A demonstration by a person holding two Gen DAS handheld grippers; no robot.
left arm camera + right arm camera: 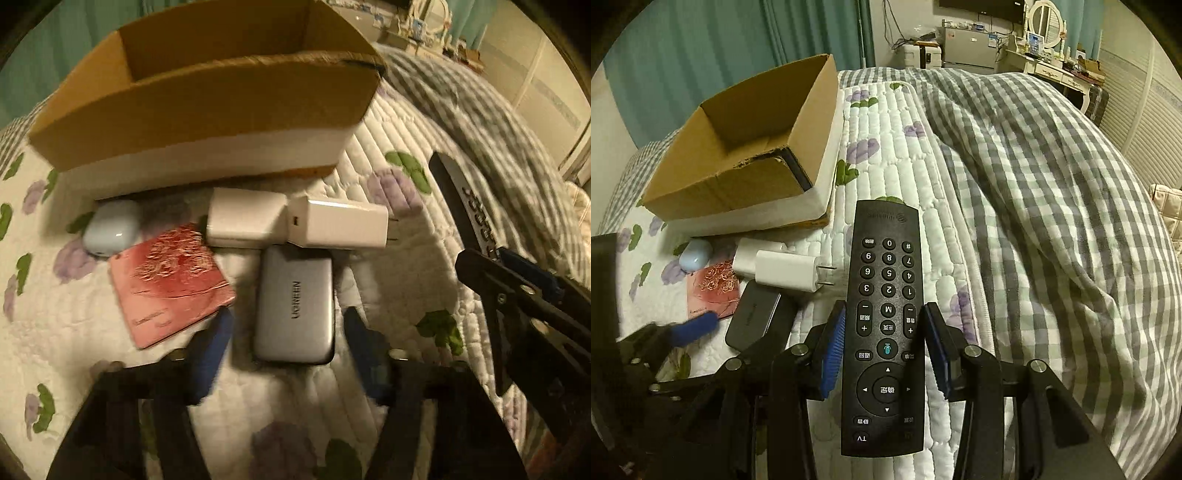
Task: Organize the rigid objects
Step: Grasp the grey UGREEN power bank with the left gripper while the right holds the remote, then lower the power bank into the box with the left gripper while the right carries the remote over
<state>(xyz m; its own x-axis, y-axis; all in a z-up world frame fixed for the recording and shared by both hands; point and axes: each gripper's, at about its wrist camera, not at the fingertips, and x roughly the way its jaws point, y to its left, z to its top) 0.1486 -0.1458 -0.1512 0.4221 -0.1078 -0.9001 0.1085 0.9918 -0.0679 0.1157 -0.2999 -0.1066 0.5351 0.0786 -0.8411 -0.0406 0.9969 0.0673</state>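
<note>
The right gripper (885, 347) has its jaws pinching a black remote control (884, 321) at its mid-length, blue ribbed pads against both long edges. The remote is a long slim plastic slab with round rubber keys; its long axis runs straight out ahead of the gripper, keypad face up, the end marked TV nearest the camera and the far end jutting out over the quilted floral bedcover (897, 155).

The left gripper (288, 350) hangs over a grey power bank (295, 304), its jaws spread to either side of it with a gap on each side, not touching. The power bank is a smooth rounded rectangle lying flat on the bedcover, its long axis pointing away toward a cardboard box (221, 99). Beyond it lie two glossy white chargers (299, 221) side by side, one with prongs pointing right, a pale blue rounded earbud case (109, 230) and a flat pink embossed card (171, 284). The open box is corrugated brown with a white base band
</note>
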